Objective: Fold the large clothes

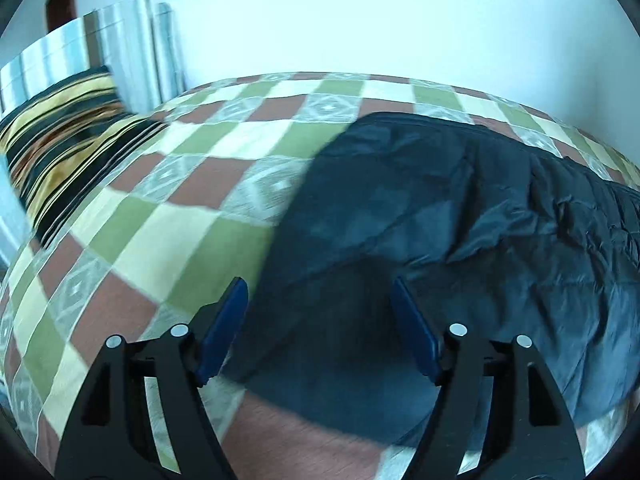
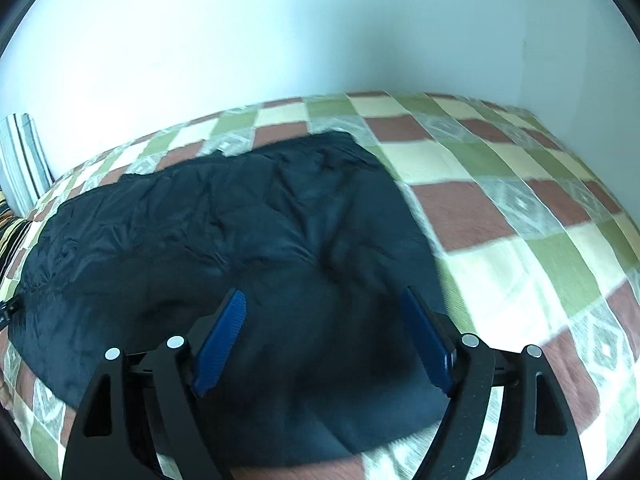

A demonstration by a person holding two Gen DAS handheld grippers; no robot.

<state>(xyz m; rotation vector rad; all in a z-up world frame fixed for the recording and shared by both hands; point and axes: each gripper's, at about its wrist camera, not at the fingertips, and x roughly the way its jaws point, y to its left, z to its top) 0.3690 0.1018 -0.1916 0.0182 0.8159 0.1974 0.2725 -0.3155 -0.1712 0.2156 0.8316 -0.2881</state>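
Altogether, one dark jacket [image 2: 240, 240] lies on one checkered bedspread [image 2: 520, 208].

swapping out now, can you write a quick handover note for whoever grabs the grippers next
Left gripper: open, nothing between its fingers, above the jacket's left end.
Right gripper: open, holding nothing, above the jacket's right end.
Dark jacket: lies across the checkered bedspread, released, looking folded into a compact band; surface wrinkled. A striped pillow sits off to the left.
Done: seemingly at least one fold, and the garment let go.
Left: probably fold the ends inward and smooth it; how many folds remain I cannot tell.
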